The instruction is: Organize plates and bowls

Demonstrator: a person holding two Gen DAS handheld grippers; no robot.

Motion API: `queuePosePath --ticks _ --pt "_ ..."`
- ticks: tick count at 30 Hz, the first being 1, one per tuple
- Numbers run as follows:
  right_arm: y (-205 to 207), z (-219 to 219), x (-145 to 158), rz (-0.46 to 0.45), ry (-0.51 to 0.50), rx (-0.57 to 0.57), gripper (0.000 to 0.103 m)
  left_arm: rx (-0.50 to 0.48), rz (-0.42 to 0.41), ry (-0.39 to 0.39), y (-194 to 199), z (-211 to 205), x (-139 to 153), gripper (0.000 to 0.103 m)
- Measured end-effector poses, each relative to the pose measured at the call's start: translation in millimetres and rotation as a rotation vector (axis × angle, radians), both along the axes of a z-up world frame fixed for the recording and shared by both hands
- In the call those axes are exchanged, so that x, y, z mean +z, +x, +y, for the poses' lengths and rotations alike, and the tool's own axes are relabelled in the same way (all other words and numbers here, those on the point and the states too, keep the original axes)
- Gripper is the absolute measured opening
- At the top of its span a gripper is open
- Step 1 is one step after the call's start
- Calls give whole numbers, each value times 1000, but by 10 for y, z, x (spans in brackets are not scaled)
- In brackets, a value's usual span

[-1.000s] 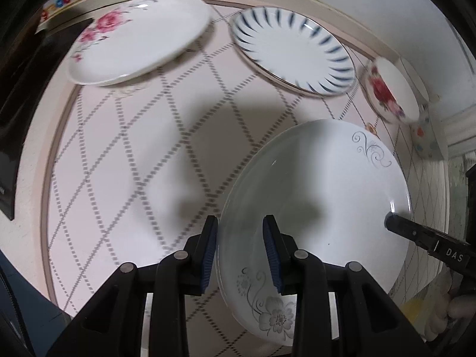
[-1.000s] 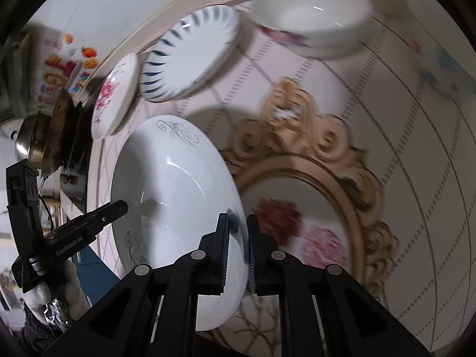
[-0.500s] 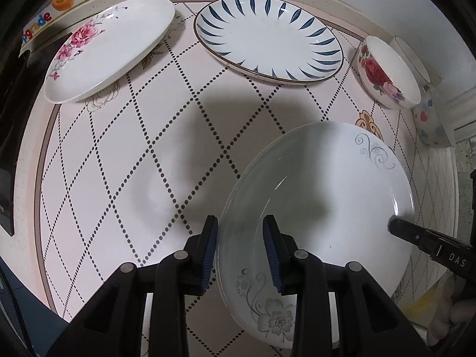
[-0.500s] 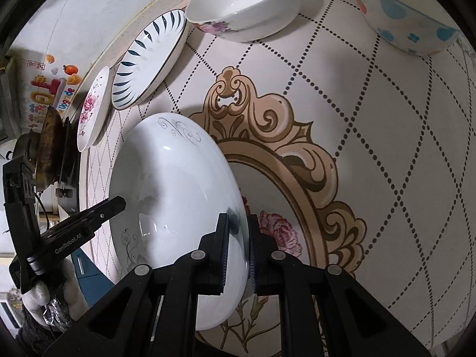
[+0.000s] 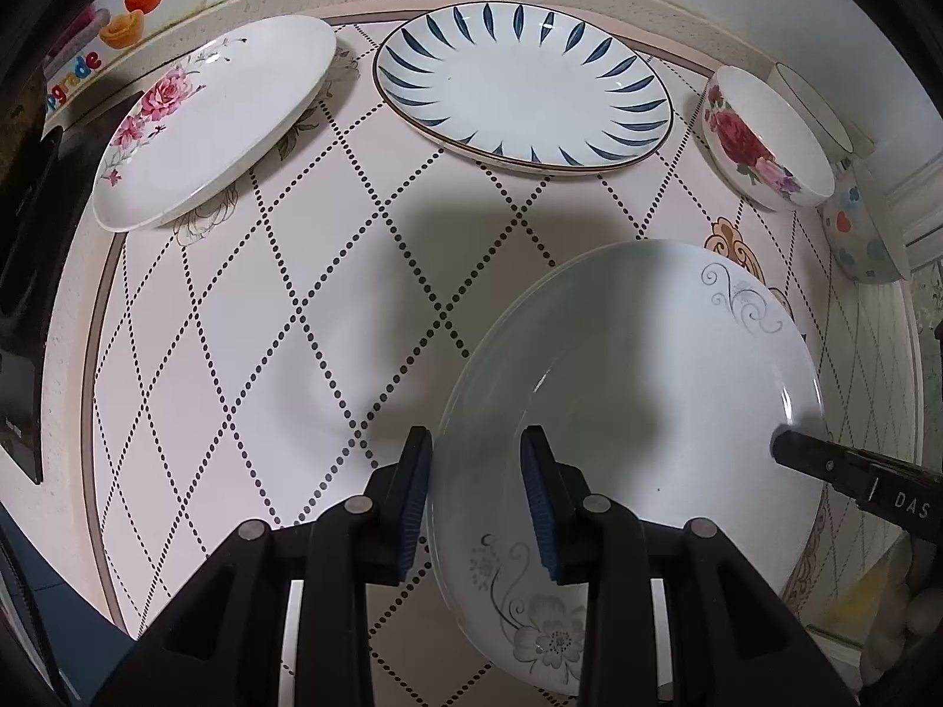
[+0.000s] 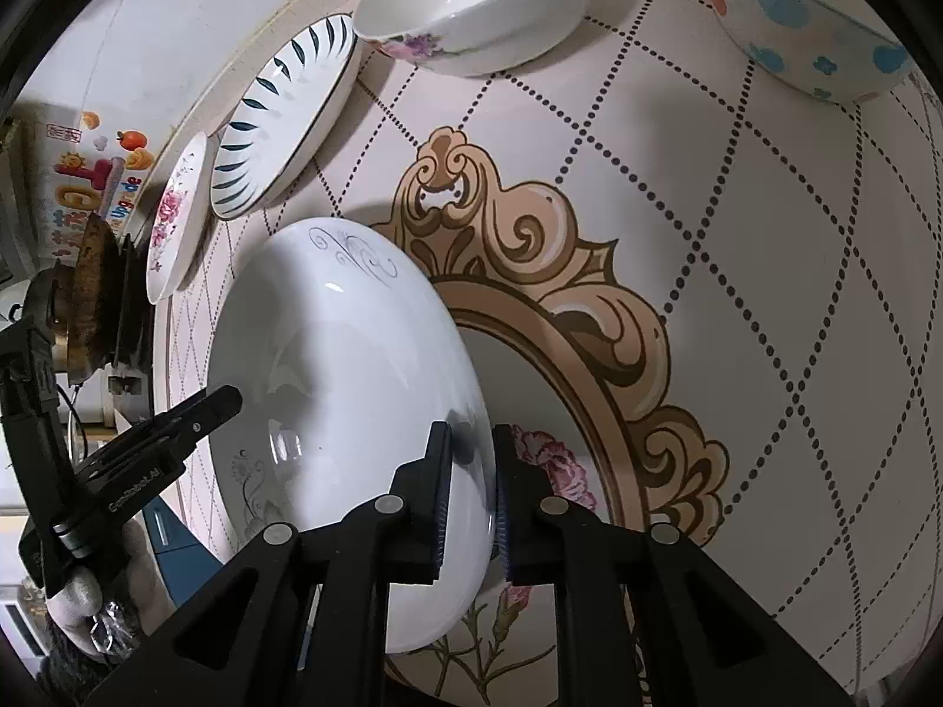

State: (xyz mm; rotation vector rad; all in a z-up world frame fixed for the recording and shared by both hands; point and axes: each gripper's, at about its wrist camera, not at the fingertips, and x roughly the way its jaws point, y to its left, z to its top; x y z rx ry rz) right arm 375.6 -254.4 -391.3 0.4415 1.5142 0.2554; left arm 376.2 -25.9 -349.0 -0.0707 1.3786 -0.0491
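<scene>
Grey-flowered plate, white, lay on the table near its front right part, its rim straddled on opposite sides by both grippers: left gripper with fingers spread either side of the near-left rim, pads showing gaps to it; right gripper with fingers narrowly apart and opening, the rim between them. Along the far edge stood, from left, a rose plate, a blue-leaf plate, a rose bowl and a dotted bowl, all apart from the grey-flowered plate.
</scene>
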Motion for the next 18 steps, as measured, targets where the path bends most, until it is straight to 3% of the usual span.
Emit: queuePosePath --ticks 3,6,8,12,15,18 --pt "21 1 -16 25 9 -10 18 2 3 -33 -49 67 74 28" --pt "62 -54 75 39 13 -44 22 12 -59 -74 -42 224 381 29" --pt "101 -95 276 18 9 -71 36 26 -124 -89 0 410 651 29" --pt "243 28 836 -71 38 -86 46 83 -218 -104 229 970 1047 38" --pt "475 437 1161 -129 78 -49 53 137 -235 -86 510 1447 1071 43" --pt "836 1026 1218 -150 151 4 55 207 -204 -50 776 1921 870 44"
